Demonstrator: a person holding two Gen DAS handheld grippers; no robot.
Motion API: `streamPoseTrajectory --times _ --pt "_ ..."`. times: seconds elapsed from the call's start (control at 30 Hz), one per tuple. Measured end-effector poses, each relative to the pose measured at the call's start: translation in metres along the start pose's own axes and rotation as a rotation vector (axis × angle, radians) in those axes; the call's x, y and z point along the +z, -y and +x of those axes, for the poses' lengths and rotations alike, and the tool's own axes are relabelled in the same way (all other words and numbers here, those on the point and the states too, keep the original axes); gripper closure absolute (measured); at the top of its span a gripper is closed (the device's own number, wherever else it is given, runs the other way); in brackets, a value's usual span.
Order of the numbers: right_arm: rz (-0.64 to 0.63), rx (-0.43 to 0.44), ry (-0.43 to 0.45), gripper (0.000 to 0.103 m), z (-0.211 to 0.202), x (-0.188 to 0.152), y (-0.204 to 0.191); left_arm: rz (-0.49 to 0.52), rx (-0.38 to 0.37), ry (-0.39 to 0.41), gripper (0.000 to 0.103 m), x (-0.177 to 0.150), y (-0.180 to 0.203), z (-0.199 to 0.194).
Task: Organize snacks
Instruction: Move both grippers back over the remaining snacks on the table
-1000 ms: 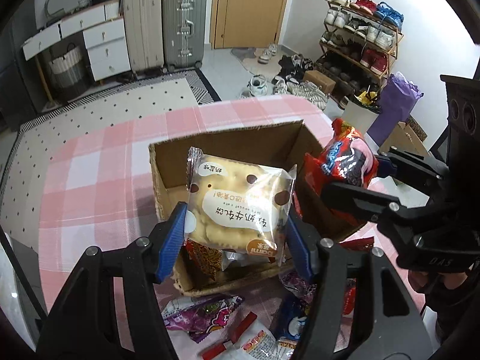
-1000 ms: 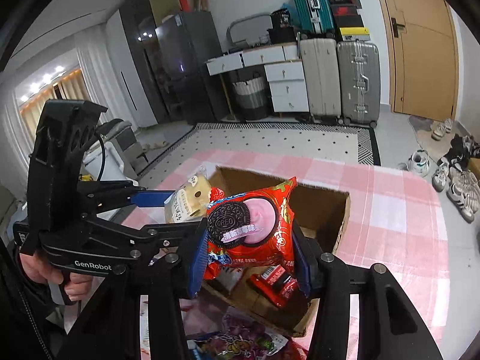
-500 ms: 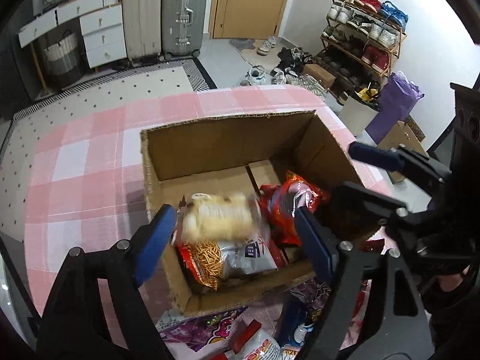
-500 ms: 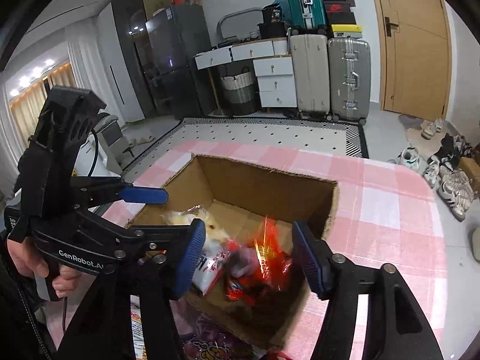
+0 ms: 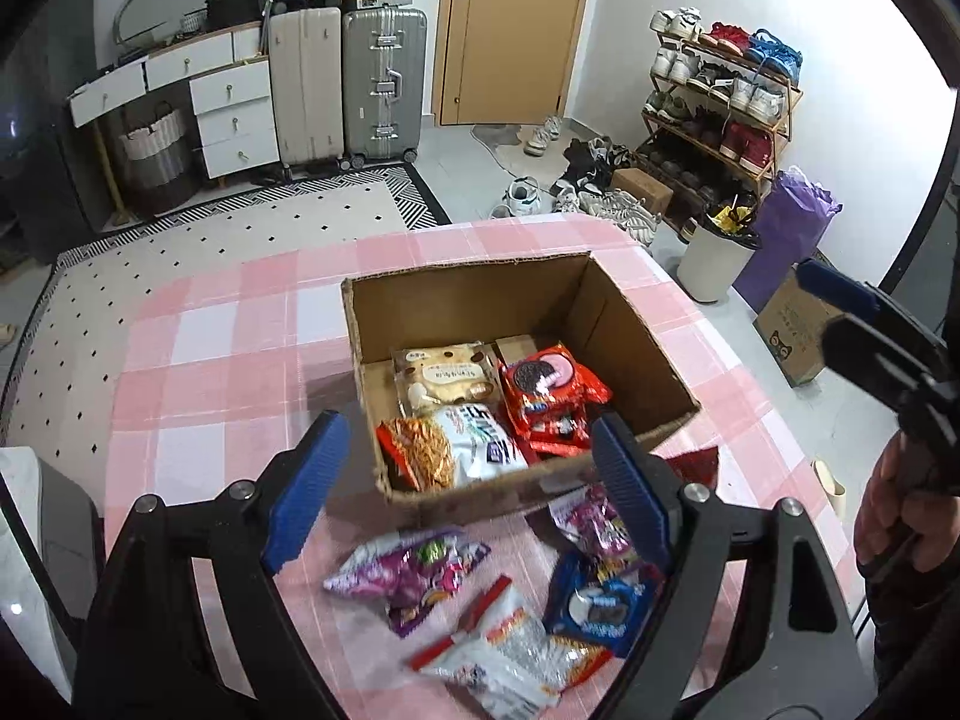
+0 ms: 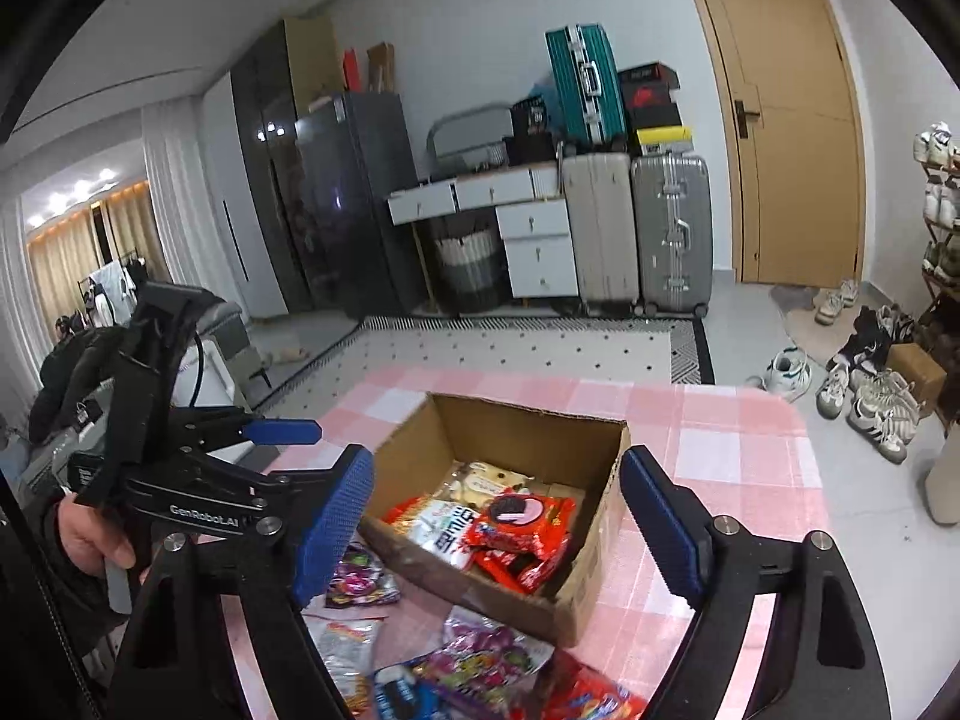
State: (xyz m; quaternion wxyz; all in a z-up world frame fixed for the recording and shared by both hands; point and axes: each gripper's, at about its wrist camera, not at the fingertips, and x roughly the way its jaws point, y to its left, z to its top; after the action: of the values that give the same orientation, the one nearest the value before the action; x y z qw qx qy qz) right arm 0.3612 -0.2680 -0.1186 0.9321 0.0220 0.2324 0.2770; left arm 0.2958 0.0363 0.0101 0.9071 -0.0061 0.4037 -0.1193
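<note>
— Cardboard, rough-edged and open-topped: the box [image 5: 636, 354] sits ahead of both pairs of jaws on the pink checked tablecloth [image 5: 228, 360]. What lies inside?

— Glossy crinkled packets. A cream biscuit pack [image 5: 444, 375] and a red Oreo pack [image 5: 549, 381] lie flat on the box floor, side by side, with a white bag [image 5: 480, 441] and an orange noodle-print bag [image 5: 417, 450] nearer the jaws.

— And the grippers?

— The left gripper [image 5: 468, 480] is spreading its ribbed blue pads with nothing between them; the right gripper [image 6: 495, 528] is likewise opening, empty. A second ago each clamped one packet above the box, biscuits in the left, Oreos in the right; both packets now rest inside.

— Any difference between views?

— The left wrist view shows loose packets below its jaws: a purple bag [image 5: 414, 570], a blue Oreo pack [image 5: 600, 606], a clear red-striped one [image 5: 510, 654]. The right wrist view shows a hand [image 6: 90, 540] gripping the left tool's handle.
</note>
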Motion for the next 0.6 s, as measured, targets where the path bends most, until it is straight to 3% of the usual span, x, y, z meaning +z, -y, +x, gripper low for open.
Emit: streamPoseTrajectory --times 0.23,0.33,0.43,0.6 --pt "-0.023 -0.009 0.081 0.006 -0.047 -0.008 -0.03 0.004 0.022 0.048 0.016 -0.023 0.01 -0.043" --pt "-0.013 0.0 0.108 0.006 -0.062 -0.014 -0.04 0.006 0.027 0.074 0.013 -0.032 0.017 -0.063" --pt "-0.011 -0.004 0.117 0.004 -0.073 -0.019 -0.05 0.005 0.04 0.1 0.002 -0.041 0.022 -0.08" --pt "-0.006 0.007 0.134 0.003 -0.092 -0.03 -0.064 -0.009 0.045 0.123 0.001 -0.054 0.026 -0.101"
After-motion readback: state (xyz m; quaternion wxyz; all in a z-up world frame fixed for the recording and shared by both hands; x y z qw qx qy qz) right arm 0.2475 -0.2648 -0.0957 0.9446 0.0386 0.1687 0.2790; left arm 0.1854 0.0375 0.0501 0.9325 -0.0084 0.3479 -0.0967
